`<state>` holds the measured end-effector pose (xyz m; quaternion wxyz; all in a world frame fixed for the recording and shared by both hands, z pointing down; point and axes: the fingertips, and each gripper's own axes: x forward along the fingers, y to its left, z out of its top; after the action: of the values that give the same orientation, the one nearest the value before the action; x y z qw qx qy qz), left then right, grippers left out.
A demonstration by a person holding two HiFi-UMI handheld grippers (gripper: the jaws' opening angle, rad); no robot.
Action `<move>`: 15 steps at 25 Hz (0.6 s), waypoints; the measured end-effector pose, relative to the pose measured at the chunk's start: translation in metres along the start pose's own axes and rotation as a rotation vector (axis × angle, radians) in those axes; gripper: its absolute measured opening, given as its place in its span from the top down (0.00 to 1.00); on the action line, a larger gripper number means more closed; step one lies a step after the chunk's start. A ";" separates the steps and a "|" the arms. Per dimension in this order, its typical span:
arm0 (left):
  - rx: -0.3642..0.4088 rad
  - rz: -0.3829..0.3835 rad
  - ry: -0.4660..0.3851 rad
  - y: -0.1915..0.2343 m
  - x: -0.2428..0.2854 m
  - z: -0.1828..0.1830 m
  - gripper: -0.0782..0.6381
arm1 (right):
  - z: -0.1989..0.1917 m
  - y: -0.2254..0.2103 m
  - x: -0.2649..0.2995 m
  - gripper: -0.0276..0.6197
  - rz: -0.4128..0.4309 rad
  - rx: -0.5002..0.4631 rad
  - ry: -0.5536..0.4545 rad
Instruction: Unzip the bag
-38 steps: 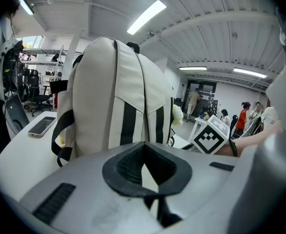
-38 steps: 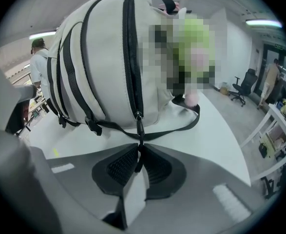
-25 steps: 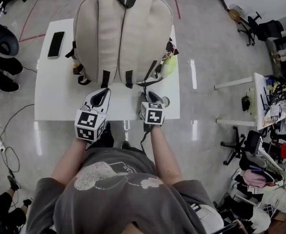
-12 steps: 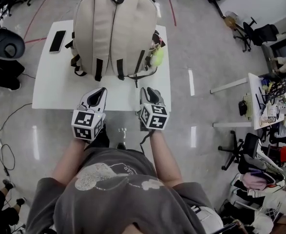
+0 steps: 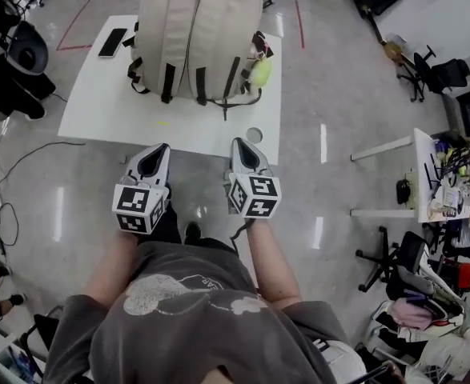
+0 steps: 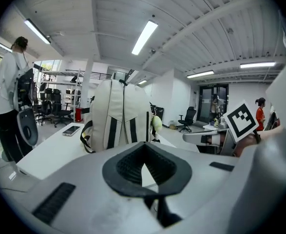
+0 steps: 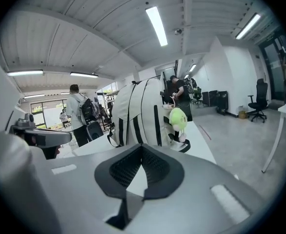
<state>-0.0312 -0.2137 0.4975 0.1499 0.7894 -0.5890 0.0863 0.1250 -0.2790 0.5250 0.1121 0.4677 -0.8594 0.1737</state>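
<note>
A beige backpack (image 5: 198, 34) with black straps stands upright on the far half of a white table (image 5: 106, 110); a green plush charm (image 5: 259, 72) hangs at its right side. Both grippers hover over the floor, short of the table's near edge and well away from the bag. My left gripper (image 5: 154, 157) is shut on nothing, and so is my right gripper (image 5: 243, 150). The left gripper view shows the backpack (image 6: 118, 113) beyond the closed jaws of the left gripper (image 6: 143, 145). In the right gripper view the backpack (image 7: 143, 113) and charm (image 7: 178, 117) stand ahead of the closed right gripper (image 7: 143, 147).
A black phone (image 5: 113, 42) lies on the table's far left corner. A person (image 6: 9, 82) wearing a backpack stands left of the table. Another desk (image 5: 427, 166) and office chairs (image 5: 387, 258) are to the right. Cables (image 5: 6, 214) trail on the floor at left.
The person has stepped back: the table and bag now sit farther away, and both grippers have drawn off the table edge to hang over the floor.
</note>
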 end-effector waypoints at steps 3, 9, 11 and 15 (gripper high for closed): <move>-0.030 0.018 0.021 -0.006 -0.018 -0.010 0.88 | -0.007 0.003 -0.012 0.97 0.015 0.005 0.001; -0.020 0.012 0.029 -0.017 -0.041 -0.013 0.88 | -0.015 0.016 -0.034 0.97 0.031 0.012 -0.022; -0.022 0.001 0.018 -0.018 -0.047 -0.010 0.88 | -0.019 0.022 -0.038 0.97 0.028 0.014 -0.021; -0.028 -0.026 -0.005 -0.016 -0.066 -0.010 0.88 | -0.018 0.042 -0.050 0.97 0.015 -0.002 -0.045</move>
<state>-0.0349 -0.1463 0.4839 0.1606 0.7951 -0.5801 0.0742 0.1164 -0.2127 0.5153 0.0918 0.4647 -0.8655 0.1631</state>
